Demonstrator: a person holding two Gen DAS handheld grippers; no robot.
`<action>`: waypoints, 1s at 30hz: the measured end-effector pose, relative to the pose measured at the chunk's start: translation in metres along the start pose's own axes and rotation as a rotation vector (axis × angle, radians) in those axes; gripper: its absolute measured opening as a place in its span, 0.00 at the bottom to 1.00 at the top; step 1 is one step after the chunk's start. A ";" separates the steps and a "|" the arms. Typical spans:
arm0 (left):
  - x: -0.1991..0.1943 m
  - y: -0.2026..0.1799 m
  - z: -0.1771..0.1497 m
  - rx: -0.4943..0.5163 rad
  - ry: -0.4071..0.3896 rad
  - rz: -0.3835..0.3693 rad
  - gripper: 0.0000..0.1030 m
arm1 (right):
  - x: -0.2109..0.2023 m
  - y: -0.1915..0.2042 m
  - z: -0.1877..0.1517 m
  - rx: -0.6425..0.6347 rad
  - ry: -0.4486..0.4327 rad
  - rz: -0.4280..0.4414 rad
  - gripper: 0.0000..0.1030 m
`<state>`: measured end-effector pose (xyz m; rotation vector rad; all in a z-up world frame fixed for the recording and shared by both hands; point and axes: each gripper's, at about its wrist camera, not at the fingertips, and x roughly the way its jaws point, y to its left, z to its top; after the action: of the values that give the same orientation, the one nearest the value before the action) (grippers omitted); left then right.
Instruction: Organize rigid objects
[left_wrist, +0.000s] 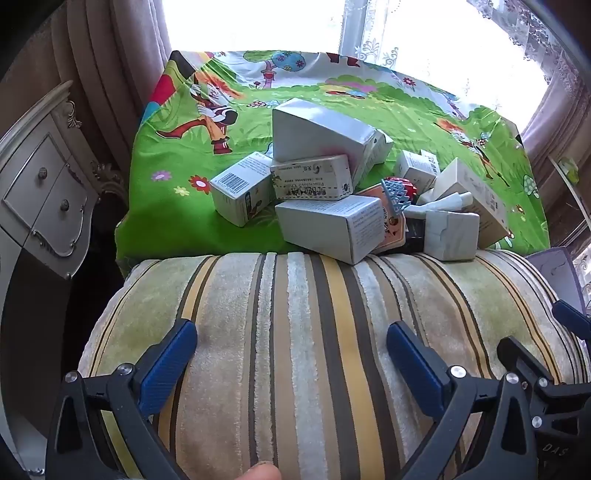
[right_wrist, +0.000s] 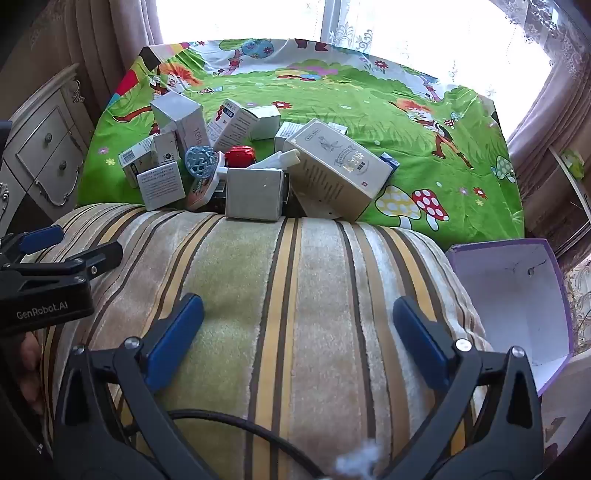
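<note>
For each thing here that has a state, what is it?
Left tool: open, holding nothing.
Right tool: open, holding nothing.
Purple box: open, on its side, nothing visible inside.
Pile of cartons: jumbled, untouched.
Large beige carton: tilted, leaning on the pile.
Dresser drawers: closed.

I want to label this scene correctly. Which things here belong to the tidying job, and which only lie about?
For the job:
- pile of boxes
- blue mesh ball
- red toy
- open purple box

Lying about:
- striped cushion
- cartoon sheet
- white dresser
- curtains
</note>
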<state>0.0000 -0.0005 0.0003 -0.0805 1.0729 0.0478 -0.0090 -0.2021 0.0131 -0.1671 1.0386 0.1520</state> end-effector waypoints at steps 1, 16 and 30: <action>0.000 0.000 0.000 0.003 -0.003 0.000 1.00 | 0.000 0.000 0.001 0.002 -0.001 0.001 1.00; 0.002 -0.002 0.000 -0.002 0.003 0.015 1.00 | -0.003 0.000 -0.001 0.004 -0.033 0.002 1.00; 0.001 -0.001 -0.002 -0.018 0.006 0.017 1.00 | -0.004 0.000 -0.005 0.009 -0.061 0.001 1.00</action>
<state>-0.0008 -0.0016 -0.0016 -0.0883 1.0795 0.0725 -0.0147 -0.2032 0.0139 -0.1532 0.9788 0.1525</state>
